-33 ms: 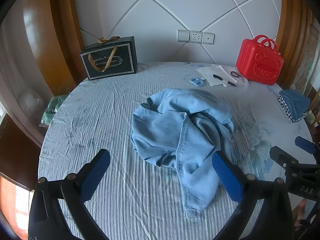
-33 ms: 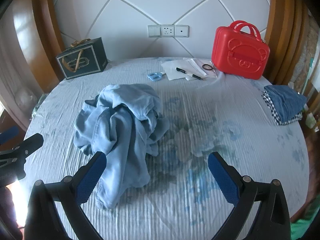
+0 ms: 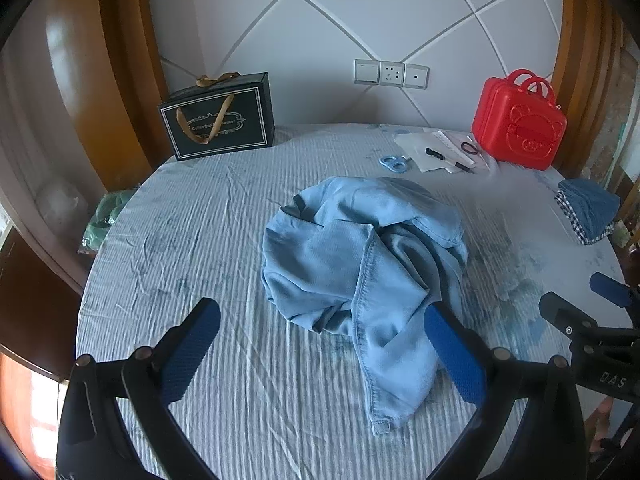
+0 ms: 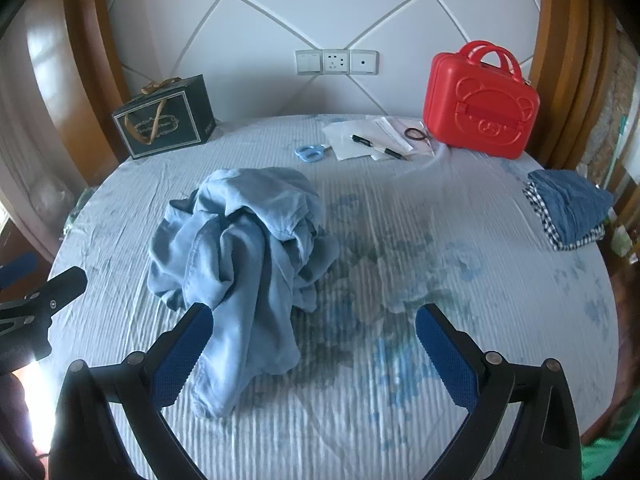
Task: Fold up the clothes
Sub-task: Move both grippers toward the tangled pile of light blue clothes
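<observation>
The left gripper (image 3: 320, 344) is hovering above the bed (image 3: 200, 240) with its jaws spread wide and gripping nothing. The crumpled light-blue garment (image 3: 360, 256) is lying on the striped sheet just ahead of these jaws, and its trailing leg or sleeve is running down between them, nearer the right jaw. The right gripper (image 4: 312, 344) is likewise hovering with its jaws spread and empty; the same garment (image 4: 240, 248) is lying ahead of its left jaw, with the hanging end passing just beside that jaw's pad. No contact between pad and cloth can be confirmed. Far ahead of both jaw pairs, a dark gift bag (image 3: 218, 116) is standing at the headboard to the left, and a red case (image 4: 480, 100) is standing to the right. Papers with a pen (image 4: 376, 146) and blue scissors (image 4: 309, 153) are lying between them. A folded stack of clothes (image 4: 568, 208) is sitting at the bed's edge, well to the right of the right jaws.
</observation>
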